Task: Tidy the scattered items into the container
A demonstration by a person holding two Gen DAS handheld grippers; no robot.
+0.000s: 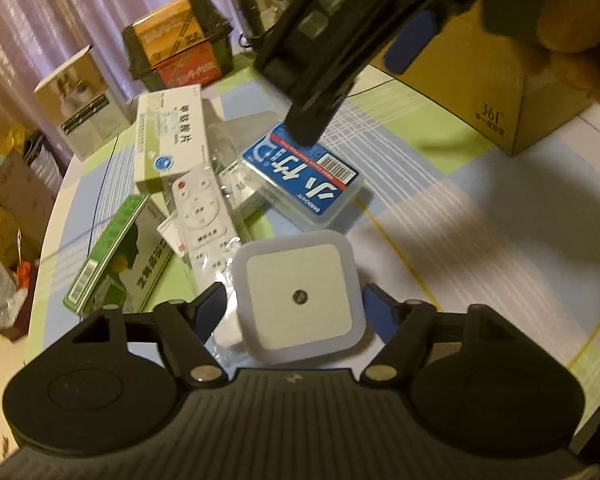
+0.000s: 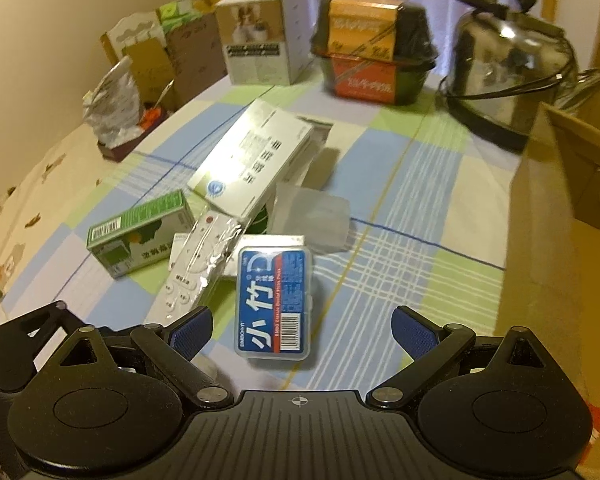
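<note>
A white square night light [image 1: 300,296] sits between the blue pads of my left gripper [image 1: 296,294], which is shut on its sides, over the end of a wrapped white remote [image 1: 204,220]. My right gripper [image 2: 302,314] is open above a blue-labelled clear floss box [image 2: 274,304], which lies flat on the checked cloth. From the left wrist view, the right gripper [image 1: 348,100] hangs over that floss box [image 1: 300,172], held by a hand [image 1: 560,20]. The cardboard container [image 2: 560,220] stands at the right, its inside hidden.
A white medicine box [image 2: 252,160], a green box [image 2: 140,232] and a clear plastic case [image 2: 312,216] lie around the remote [image 2: 192,276]. Behind stand a steel kettle [image 2: 508,68], a black food tub [image 2: 374,52] and a white carton [image 2: 260,36]. The table edge curves along the left.
</note>
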